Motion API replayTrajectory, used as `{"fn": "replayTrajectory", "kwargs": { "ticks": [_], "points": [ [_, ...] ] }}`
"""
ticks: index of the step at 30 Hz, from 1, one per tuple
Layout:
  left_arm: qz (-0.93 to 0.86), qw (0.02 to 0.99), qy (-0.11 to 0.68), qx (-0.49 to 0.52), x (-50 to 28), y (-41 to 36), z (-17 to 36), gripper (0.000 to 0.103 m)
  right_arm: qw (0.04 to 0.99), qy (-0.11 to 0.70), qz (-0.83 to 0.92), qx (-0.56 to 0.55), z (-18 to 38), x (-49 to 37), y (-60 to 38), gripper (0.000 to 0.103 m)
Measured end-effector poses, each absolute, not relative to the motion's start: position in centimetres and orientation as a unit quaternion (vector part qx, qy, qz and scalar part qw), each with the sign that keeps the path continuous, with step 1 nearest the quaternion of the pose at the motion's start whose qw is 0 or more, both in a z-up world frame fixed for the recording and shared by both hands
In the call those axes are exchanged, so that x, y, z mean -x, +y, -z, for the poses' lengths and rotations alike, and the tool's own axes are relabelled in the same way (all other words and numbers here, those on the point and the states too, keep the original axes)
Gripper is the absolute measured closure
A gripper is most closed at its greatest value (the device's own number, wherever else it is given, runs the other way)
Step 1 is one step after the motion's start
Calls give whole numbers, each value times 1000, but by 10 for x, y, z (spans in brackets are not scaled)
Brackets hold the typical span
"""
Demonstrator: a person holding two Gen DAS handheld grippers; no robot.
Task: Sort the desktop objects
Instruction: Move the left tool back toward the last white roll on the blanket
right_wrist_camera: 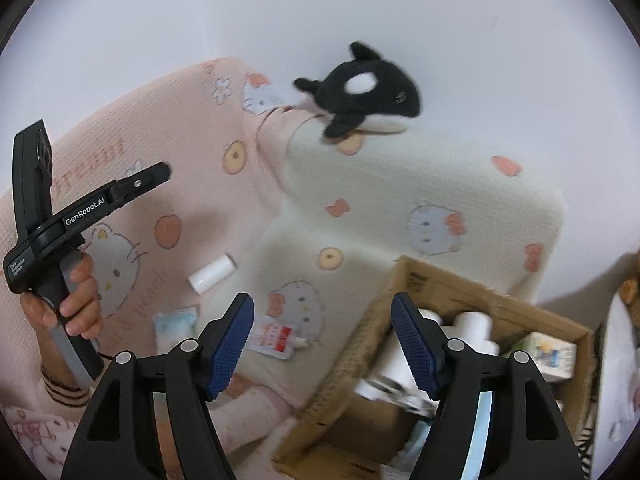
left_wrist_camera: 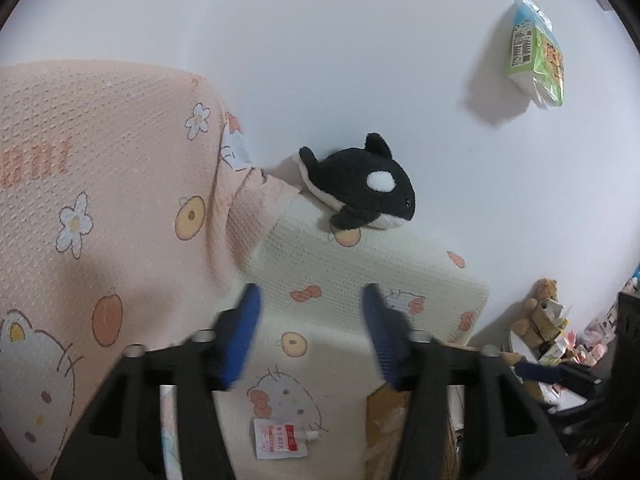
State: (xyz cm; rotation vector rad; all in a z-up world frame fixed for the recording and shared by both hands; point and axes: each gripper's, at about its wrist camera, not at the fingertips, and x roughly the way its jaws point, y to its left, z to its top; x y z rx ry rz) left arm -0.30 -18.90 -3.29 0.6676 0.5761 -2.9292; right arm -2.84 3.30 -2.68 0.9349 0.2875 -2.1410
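My left gripper (left_wrist_camera: 312, 320) is open, its blue pads (left_wrist_camera: 246, 336) wide apart with nothing between them. Below it, on the cream Hello Kitty blanket (left_wrist_camera: 360, 280), lies a white and red pouch (left_wrist_camera: 280, 438). A black and white orca plush (left_wrist_camera: 360, 184) sits on the blanket's top edge against the wall. My right gripper (right_wrist_camera: 322, 344) also stands open and empty, above the blanket and the near rim of a cardboard box (right_wrist_camera: 480, 288) that holds white bottles (right_wrist_camera: 474, 326). The pouch (right_wrist_camera: 276, 338), a white roll (right_wrist_camera: 212, 274), a pale blue packet (right_wrist_camera: 174, 326) and the orca (right_wrist_camera: 360, 92) show in the right wrist view.
A green tissue pack (left_wrist_camera: 538, 52) hangs on the white wall at upper right. A pink blanket (left_wrist_camera: 100, 180) covers the left side. A brown teddy bear (left_wrist_camera: 540, 304) and small cartons crowd a white table at far right. A hand (right_wrist_camera: 76, 304) holds the left tool's handle.
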Motion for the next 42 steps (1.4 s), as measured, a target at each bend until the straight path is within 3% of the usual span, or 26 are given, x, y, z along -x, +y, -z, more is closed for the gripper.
{"fn": "replayTrajectory", "kwargs": {
  "ticks": [3, 11, 16, 32, 37, 42],
  "points": [
    [957, 40, 175, -226, 0, -190, 34, 39, 402, 105, 825, -383, 40, 29, 13, 33],
    [969, 85, 93, -215, -16, -193, 40, 37, 418, 90, 814, -392, 56, 26, -28, 16],
    [965, 83, 110, -222, -22, -210, 48, 37, 414, 83, 817, -392, 56, 25, -47, 4],
    [939, 107, 213, -247, -36, -282, 86, 37, 427, 106, 831, -340, 56, 16, -122, 1],
    [923, 96, 259, -267, -32, -300, 113, 37, 434, 53, 849, -297, 92, 21, -133, 1],
    [901, 95, 310, -289, -21, -318, 143, 37, 443, -46, 823, -352, 154, 41, -134, 1]
  ]
}}
